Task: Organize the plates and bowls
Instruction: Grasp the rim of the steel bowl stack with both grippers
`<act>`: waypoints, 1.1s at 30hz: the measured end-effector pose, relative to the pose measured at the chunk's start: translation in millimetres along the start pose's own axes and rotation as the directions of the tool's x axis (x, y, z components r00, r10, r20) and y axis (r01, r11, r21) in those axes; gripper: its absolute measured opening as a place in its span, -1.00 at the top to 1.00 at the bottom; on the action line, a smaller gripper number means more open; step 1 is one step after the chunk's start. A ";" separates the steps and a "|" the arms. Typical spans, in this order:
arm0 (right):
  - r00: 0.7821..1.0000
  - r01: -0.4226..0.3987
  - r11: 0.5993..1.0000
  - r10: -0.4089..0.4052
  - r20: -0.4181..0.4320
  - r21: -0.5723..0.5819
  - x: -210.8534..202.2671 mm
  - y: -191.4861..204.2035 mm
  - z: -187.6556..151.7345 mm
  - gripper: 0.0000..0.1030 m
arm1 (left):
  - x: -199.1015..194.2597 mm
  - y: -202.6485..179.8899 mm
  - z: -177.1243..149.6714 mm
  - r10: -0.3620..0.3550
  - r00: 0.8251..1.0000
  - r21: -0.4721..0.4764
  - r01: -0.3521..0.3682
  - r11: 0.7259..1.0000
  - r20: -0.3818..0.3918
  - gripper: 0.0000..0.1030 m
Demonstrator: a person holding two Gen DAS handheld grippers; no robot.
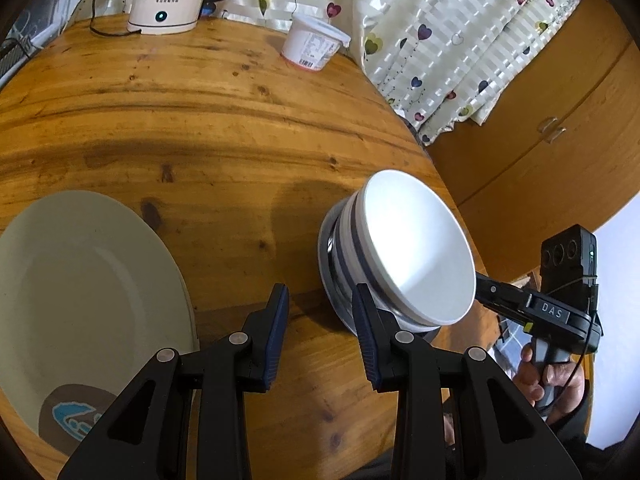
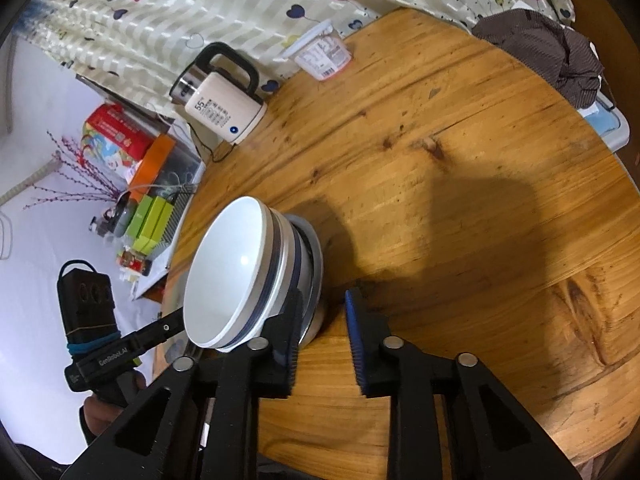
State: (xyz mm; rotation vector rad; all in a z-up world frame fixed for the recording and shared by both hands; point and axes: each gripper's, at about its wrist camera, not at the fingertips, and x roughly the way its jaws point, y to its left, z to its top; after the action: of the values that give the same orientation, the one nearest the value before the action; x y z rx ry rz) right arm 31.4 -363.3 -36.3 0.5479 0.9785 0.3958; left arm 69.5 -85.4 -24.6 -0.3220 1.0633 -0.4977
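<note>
Bowls: white stack [image 2: 236,280] set on wooden table [image 2: 460,184]
Right gripper [image 2: 320,332]: held open beside the stack
Kettle [image 2: 220,108]: placed at the table edge

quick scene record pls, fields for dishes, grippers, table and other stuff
surface: round wooden table
bowls: stack of white bowls with dark bands, resting on a plate near the table edge
plate: large cream plate, alone on the table, apart from the stack
left gripper: open, holding nothing, between the plate and the stack
right gripper: open, holding nothing, close beside the stack
kettle: cream electric kettle at the table's far edge
tub: white plastic tub by the curtain
cloth: brown cloth on the table edge
</note>
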 end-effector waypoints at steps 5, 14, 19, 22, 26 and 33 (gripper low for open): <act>1.000 0.001 1.000 -0.001 -0.019 0.004 5.4 -2.0 -0.9 0.65 | 4.7 2.2 -0.2 0.000 1.000 -0.007 0.000 1.000 -0.021 0.34; 0.999 -0.020 1.000 0.020 -0.034 0.003 10.0 0.8 0.4 0.81 | 10.0 2.6 0.8 -0.007 0.999 -0.002 0.007 1.000 -0.041 0.34; 0.999 -0.024 1.000 0.024 -0.036 -0.001 10.8 3.7 1.3 0.84 | 9.9 4.5 1.1 -0.030 0.999 0.000 0.030 1.000 -0.041 0.41; 0.999 -0.021 1.000 0.021 -0.035 -0.002 10.6 3.9 1.2 0.84 | 10.4 6.8 1.0 -0.072 0.996 -0.012 0.071 0.997 -0.043 0.61; 0.999 -0.019 1.000 0.019 -0.036 -0.002 10.9 4.3 1.7 0.85 | 9.9 4.4 1.0 -0.093 0.995 0.001 0.093 0.996 -0.039 0.79; 0.999 -0.015 1.000 0.015 -0.035 -0.004 10.7 5.3 1.7 0.85 | 11.0 11.6 1.2 -0.141 0.989 -0.031 0.139 0.990 -0.040 0.80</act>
State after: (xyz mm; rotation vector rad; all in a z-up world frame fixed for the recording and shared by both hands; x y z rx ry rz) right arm 37.9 -353.6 -39.6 0.5464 1.0075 0.4224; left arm 77.6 -81.4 -37.9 -0.4146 1.0936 -0.6178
